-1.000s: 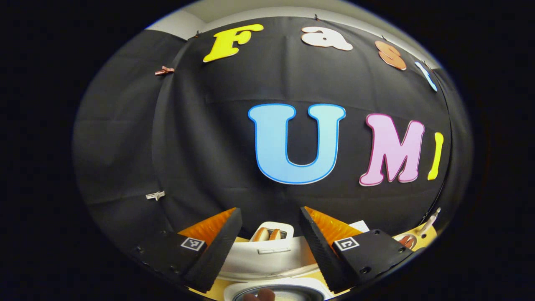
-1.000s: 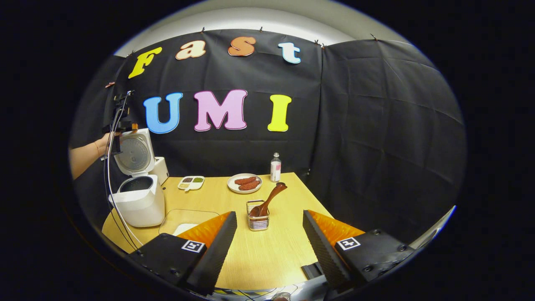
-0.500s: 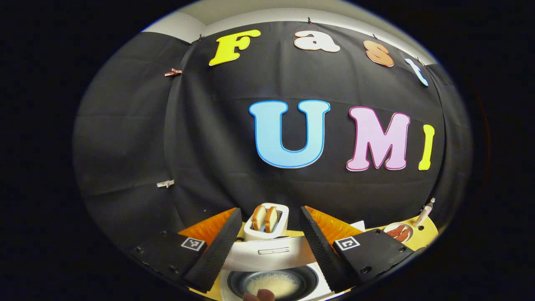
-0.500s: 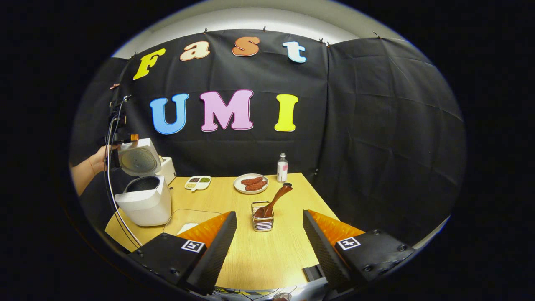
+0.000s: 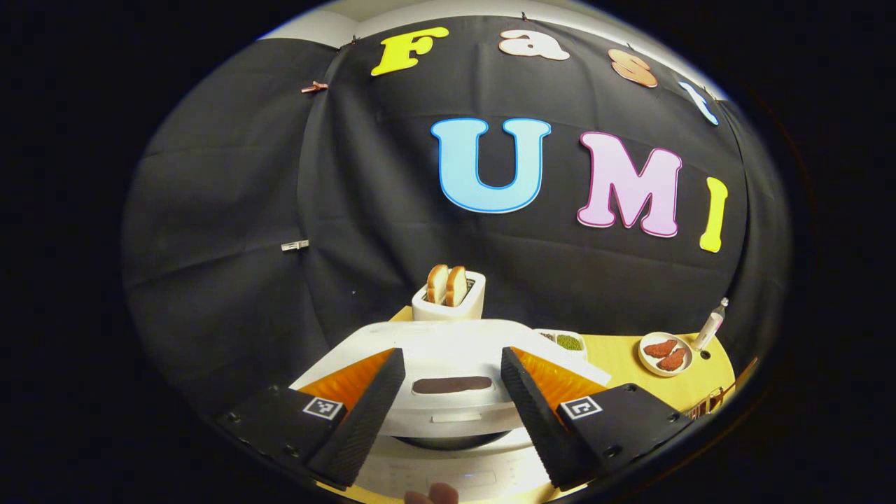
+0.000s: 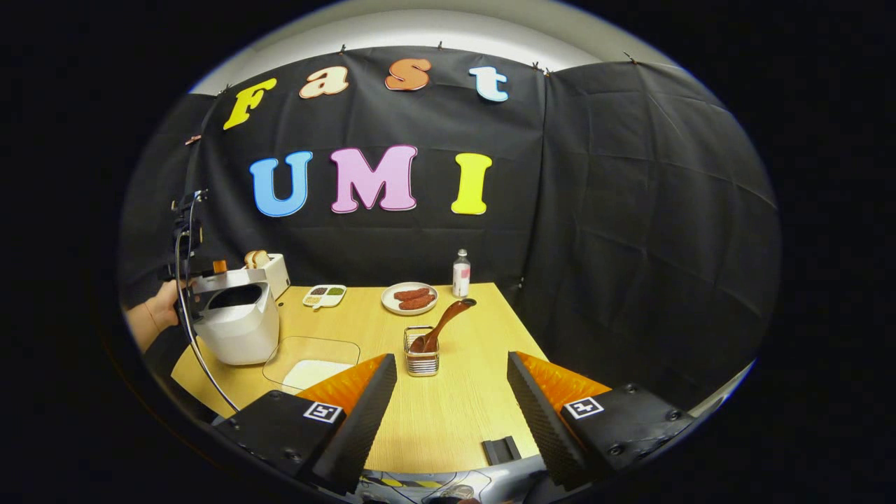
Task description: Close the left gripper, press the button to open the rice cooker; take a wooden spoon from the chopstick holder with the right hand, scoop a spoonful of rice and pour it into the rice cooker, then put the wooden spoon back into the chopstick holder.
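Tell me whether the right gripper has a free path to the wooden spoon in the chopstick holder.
Probably yes. The right gripper is open, and bare table lies between it and the wooden spoon, whose handle leans up out of the chopstick holder.

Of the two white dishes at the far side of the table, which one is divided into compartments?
The small rounded-rectangle dish, nearer the rice cooker. It has separate sections holding green and dark fillings. The round plate beside the bottle is undivided and holds reddish-brown pieces.

Toaster [image 5: 448, 302] with bread, plate of sausages [image 6: 409, 298], small bottle [image 6: 460, 274]
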The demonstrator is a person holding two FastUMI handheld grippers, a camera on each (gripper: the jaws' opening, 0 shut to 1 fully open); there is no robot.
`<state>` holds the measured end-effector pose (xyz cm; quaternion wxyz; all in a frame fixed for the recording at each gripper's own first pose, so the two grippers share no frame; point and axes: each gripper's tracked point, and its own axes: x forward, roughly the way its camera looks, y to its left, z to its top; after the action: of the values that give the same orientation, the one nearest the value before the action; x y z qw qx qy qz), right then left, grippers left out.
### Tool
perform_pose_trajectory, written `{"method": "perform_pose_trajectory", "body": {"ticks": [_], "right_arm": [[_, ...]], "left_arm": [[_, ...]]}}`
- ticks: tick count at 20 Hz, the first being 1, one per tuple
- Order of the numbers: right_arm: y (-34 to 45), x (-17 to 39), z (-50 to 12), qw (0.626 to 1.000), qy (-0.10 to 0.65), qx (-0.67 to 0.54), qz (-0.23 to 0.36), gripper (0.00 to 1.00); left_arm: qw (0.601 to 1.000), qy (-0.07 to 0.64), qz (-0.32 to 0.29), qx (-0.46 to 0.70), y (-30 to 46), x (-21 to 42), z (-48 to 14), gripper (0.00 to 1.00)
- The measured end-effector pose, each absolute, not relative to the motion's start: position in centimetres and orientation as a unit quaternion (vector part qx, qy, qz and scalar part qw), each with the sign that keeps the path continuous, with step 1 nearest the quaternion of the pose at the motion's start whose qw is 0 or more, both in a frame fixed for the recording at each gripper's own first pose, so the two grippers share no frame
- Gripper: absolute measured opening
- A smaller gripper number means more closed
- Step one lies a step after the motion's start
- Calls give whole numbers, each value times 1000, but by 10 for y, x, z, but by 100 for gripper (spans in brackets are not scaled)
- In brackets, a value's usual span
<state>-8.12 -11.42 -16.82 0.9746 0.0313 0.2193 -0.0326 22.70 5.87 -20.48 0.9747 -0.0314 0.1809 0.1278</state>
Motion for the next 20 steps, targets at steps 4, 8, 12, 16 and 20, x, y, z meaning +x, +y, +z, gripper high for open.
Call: {"method": "perform_pose_trajectory", "body": {"ticks": [4, 8, 12, 16, 20], "right_arm": [[-105, -76, -164, 976, 215, 28, -20, 99], [-100, -76, -164, 977, 214, 14, -10, 99], [-104, -80, -171, 975, 223, 18, -15, 99], [-108, -83, -173, 973, 226, 31, -26, 100], [-106, -83, -177, 972, 230, 34, -28, 100]], "left_arm": [[973, 189, 130, -22, 57, 219, -223, 98], [968, 210, 137, -26, 55, 209, -244, 99], [965, 217, 143, -31, 51, 201, -256, 99], [965, 221, 141, -23, 49, 197, -260, 100], [964, 228, 136, -8, 48, 194, -269, 100]]}}
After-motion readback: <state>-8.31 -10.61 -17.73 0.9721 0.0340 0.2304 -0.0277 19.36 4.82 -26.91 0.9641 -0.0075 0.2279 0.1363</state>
